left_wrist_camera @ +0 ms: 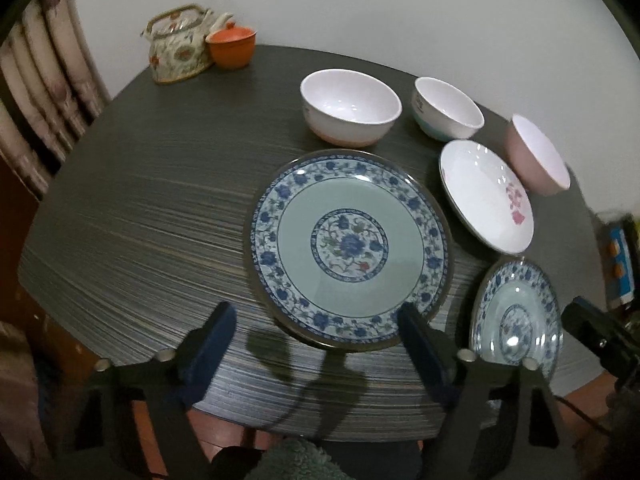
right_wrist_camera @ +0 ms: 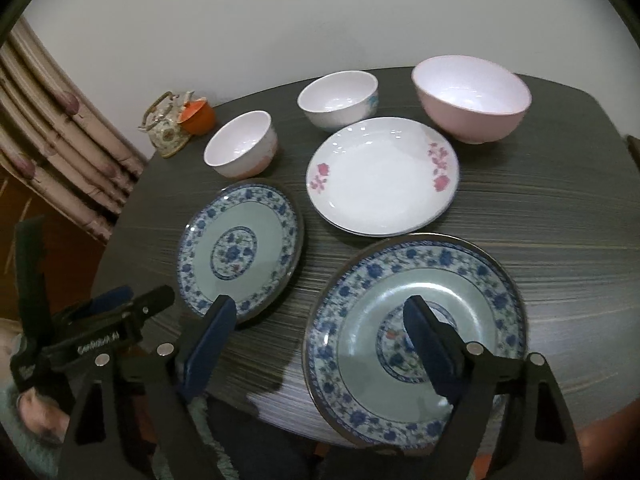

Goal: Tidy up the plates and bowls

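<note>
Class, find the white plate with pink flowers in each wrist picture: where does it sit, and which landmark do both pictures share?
Left wrist view: the white plate with pink flowers lies right of centre, just left of the pink bowl.
Right wrist view: the same plate lies at centre, below and left of the pink bowl.
Shared landmark: the floral teapot at the table's far left.

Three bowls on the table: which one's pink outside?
The biggest bowl, behind the white flowered plate. The two smaller bowls are white outside.
</note>
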Demonstrator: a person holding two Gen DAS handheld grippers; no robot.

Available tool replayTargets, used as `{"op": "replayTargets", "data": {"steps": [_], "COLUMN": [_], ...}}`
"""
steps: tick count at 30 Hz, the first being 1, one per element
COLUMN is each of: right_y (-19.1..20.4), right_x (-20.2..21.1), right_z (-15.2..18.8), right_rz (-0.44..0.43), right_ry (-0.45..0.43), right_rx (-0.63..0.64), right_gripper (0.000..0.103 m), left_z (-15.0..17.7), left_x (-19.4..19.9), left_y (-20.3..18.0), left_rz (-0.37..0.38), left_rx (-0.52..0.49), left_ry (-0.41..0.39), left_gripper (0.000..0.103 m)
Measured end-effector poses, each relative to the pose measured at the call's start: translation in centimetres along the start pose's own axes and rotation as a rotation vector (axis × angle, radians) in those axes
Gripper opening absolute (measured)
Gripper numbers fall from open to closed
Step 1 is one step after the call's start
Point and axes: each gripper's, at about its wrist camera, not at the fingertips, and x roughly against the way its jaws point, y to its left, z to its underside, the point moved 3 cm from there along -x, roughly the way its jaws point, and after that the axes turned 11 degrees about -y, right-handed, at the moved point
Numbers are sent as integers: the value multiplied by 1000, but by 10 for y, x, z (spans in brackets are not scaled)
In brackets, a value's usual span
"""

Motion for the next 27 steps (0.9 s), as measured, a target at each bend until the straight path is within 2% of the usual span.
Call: {"op": "replayTargets", "data": {"steps": [2,4,8,13,23,24,27], "right_y": [1,1,4,9,16,17,16], "right_x": [-5,-12,-30,-57,-105,-109,-122], "right_z": [-2,-6,-10,-14,-18,-18,-18], "right_rz": [-44,-69,-128,-178,-176,-175,-177], "right_ry": [13,37,92,160,244,252,273], "right_rx": [-11,-17,-36,-58,-62,-60,-72], "right_gripper": [80,78,69,67,59,58,55], "left_z": [-4,-7,-16,-30,-31,-31,-32], "left_x": [-2,-5,-16,-32,-69,-72,-78], "left_y": [8,16,36,66,96,97,93], "left_rz": [11,26,102,211,227,221,231], "left_rx": [14,37,132,282,394,396,370], "left_ry": [-1,10,51,96,171,175,179], "left_gripper": [77,69,69,69,65,61,60]}}
